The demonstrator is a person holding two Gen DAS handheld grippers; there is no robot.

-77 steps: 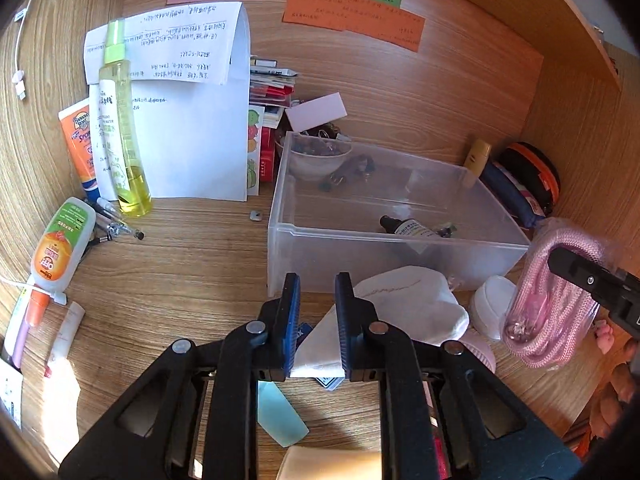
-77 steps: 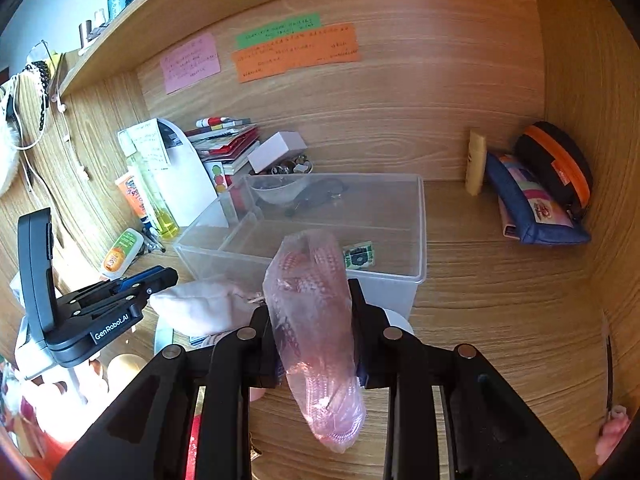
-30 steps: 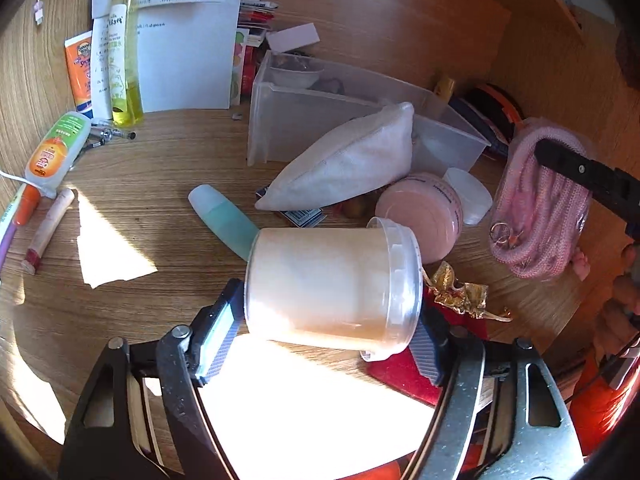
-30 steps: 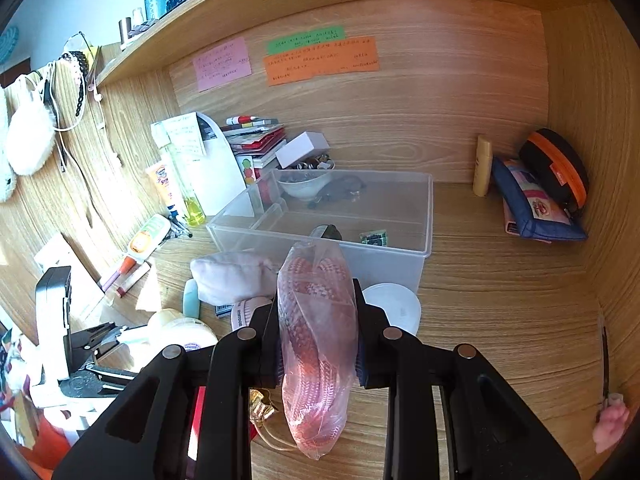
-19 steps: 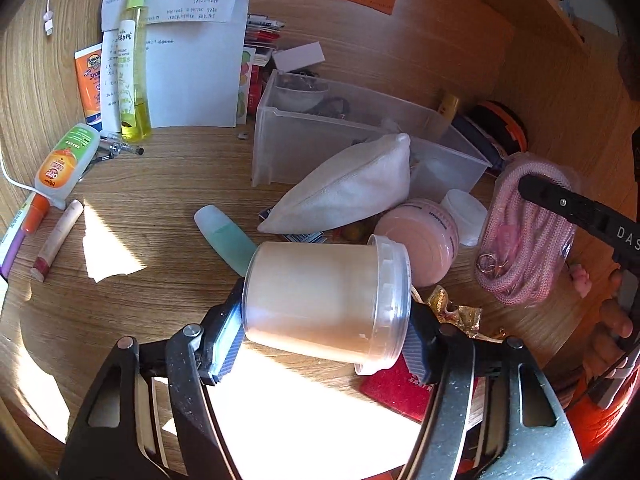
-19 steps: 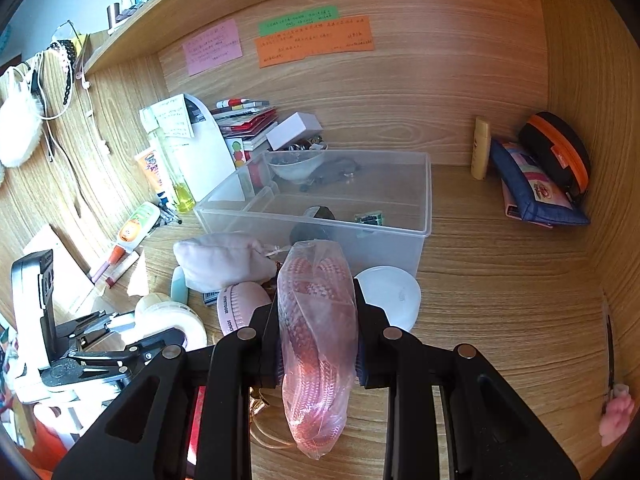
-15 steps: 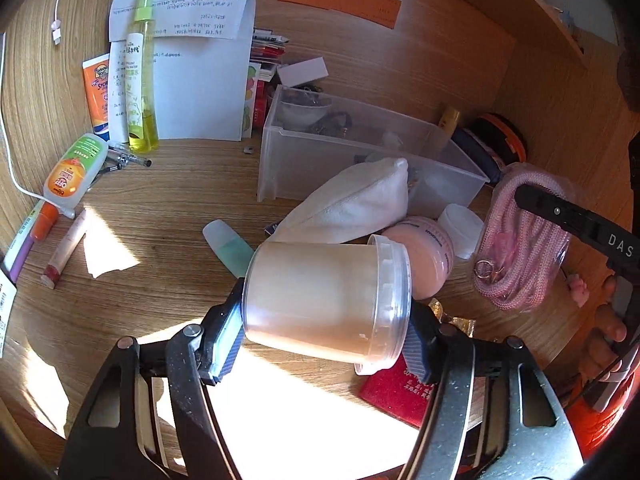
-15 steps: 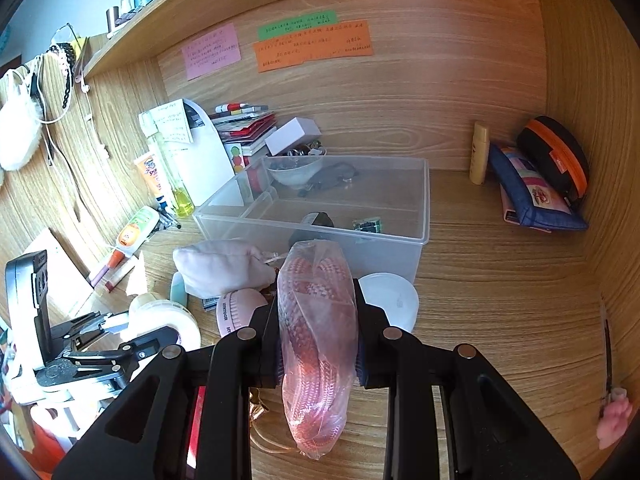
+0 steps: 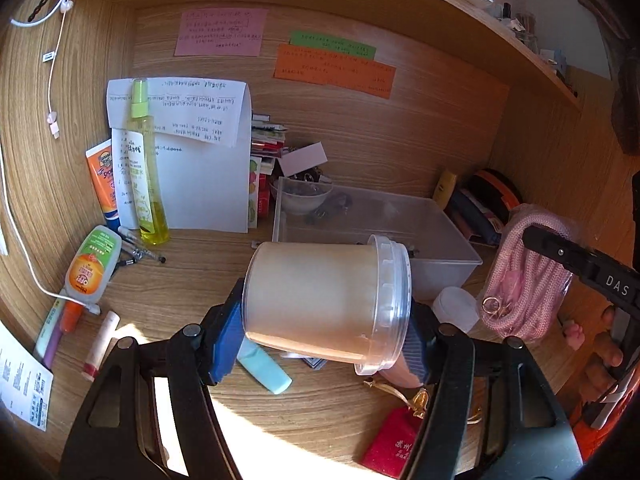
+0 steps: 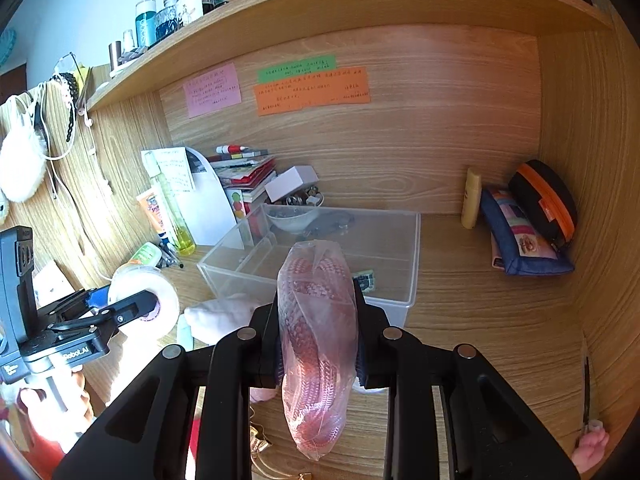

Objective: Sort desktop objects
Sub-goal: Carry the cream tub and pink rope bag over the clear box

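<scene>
In my left hand-held gripper (image 9: 326, 334) I hold a frosted translucent plastic jar with a clear screw lid (image 9: 326, 300). The jar lies on its side between the two blue pads, lid to the right, and the pads press on its bottom and on its lid. It is lifted above the wooden tabletop (image 9: 192, 280), in front of the clear plastic storage box (image 9: 444, 264).

My right hand-held gripper (image 10: 318, 344) is closed on a pink braided rope packed in a thin clear plastic bag (image 10: 318, 328). The bag stands upright between the fingers and hangs down below them. In the left wrist view the same bag (image 9: 524, 280) is to the right of the jar, with a small gold ring at its lower end.

The clear box has a small translucent bowl (image 10: 294, 216) in its far left corner and a few small dark things on its bottom; I cannot tell what they are.

On the tabletop under the jar lie a light blue tube (image 9: 264, 368), a white round lid (image 9: 456, 308) just beside the box, and a red cloth pouch with gold string (image 9: 396, 440). A white soft pouch (image 10: 224, 316) lies in front of the box. At the left stand a tall yellow spray bottle (image 9: 146, 176) and an orange tube (image 9: 102, 176) against a white paper sheet.
</scene>
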